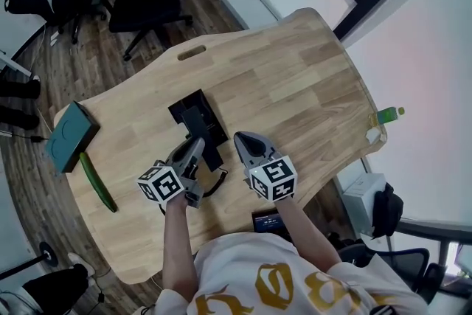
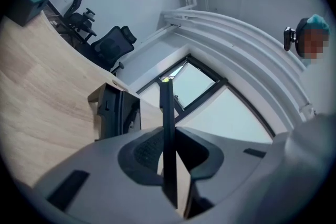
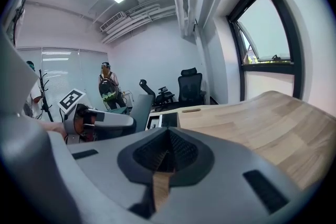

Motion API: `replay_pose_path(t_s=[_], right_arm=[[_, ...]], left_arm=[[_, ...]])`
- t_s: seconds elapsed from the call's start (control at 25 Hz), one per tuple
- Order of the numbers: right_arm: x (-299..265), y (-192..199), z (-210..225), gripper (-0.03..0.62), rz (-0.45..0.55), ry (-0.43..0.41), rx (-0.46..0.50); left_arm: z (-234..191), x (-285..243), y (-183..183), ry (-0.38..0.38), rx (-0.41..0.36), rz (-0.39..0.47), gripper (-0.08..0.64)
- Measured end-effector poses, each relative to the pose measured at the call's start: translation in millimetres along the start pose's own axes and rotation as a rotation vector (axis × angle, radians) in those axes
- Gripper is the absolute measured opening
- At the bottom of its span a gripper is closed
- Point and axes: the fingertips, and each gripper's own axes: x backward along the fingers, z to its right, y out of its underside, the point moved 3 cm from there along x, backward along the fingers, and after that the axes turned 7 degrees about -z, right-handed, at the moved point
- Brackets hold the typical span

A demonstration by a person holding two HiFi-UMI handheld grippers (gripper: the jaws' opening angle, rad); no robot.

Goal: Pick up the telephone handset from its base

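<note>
Left tongs (image 1: 195, 146) clenched on the telephone handset (image 2: 167, 113). It shows edge-on as a thin dark bar upright between the pads, pinched across its narrow side. Right tongs (image 1: 243, 138) just beside, jaws together, nothing between them.

Coiled cord (image 1: 215, 187) loops on the bench (image 1: 295, 77) under the left tongs, near the front edge.

Base (image 1: 184, 107) sits just beyond the tongs. In the left gripper view it stands left of the handset and behind it, no contact visible, so the handset reads as off the cradle. How far clear, cannot tell.

Risks, as judged:
- Narrow pinch on a long body. The handset may pivot or slip in the pads if it is tilted or swung quickly.
- The cord may pull taut on a higher lift and drag or tip the light base.
- The cord loop could snag on the base corner or the left tongs.
- The right tongs are close enough to knock the handset or base on a careless move.

Farther off, a teal box (image 1: 70, 135) and a long green vegetable (image 1: 98, 183) lie at the bench's left end, well apart. No hazard there.
</note>
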Motion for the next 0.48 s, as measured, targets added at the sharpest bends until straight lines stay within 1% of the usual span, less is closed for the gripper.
replay_pose_path(t_s=[0.28, 0.48], right_arm=[[26.9, -1.5, -18.2, 0.006, 0.042, -0.007, 0.005], [51.5, -3.1, -29.5, 0.006, 0.07, 0.01, 0.03]], left_arm=[[36.1, 17.2, 2.9, 0.055, -0.017, 0.021, 0.074], [55.5, 37.3, 7.3, 0.085, -0.016, 0.046, 0.074]])
